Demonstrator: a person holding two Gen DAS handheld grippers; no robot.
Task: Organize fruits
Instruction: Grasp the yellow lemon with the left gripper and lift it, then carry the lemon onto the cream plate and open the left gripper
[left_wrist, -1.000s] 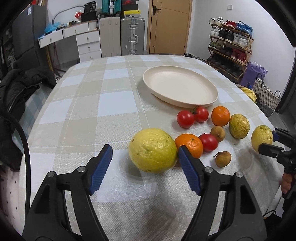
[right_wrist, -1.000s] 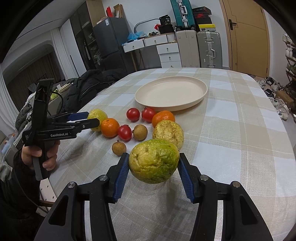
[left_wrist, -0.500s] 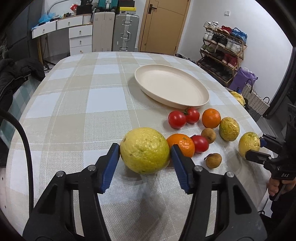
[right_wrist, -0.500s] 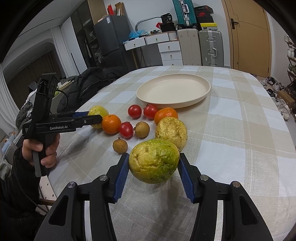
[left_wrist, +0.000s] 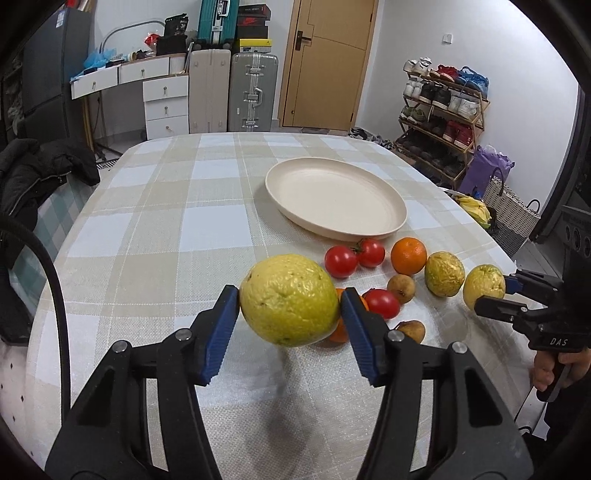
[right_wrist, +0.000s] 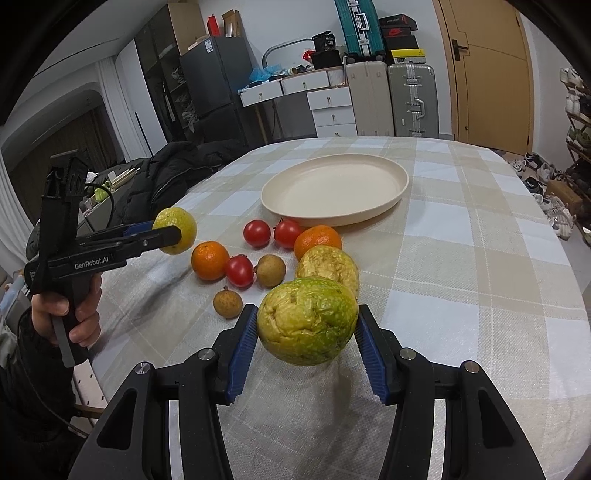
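Observation:
My left gripper (left_wrist: 290, 308) is shut on a big yellow-green citrus (left_wrist: 290, 299) and holds it above the table; it also shows in the right wrist view (right_wrist: 175, 230). My right gripper (right_wrist: 306, 332) is shut on a greenish-yellow citrus (right_wrist: 308, 319), lifted off the cloth, also seen in the left wrist view (left_wrist: 483, 282). A cream plate (left_wrist: 334, 201) (right_wrist: 334, 190) lies empty beyond the fruit. On the cloth lie three tomatoes (right_wrist: 256, 233), two oranges (right_wrist: 209, 260), a third yellow citrus (right_wrist: 328, 266) and two small brown fruits (right_wrist: 228, 303).
The checked tablecloth (left_wrist: 159, 229) covers an oval table. A dark coat (right_wrist: 177, 173) lies on a chair at the left edge. A shoe rack (left_wrist: 443, 114) and a basket (left_wrist: 509, 218) stand beyond the right edge.
My left gripper closed on the big citrus and lifted it off the cloth. My right gripper kept its citrus and rose slightly.

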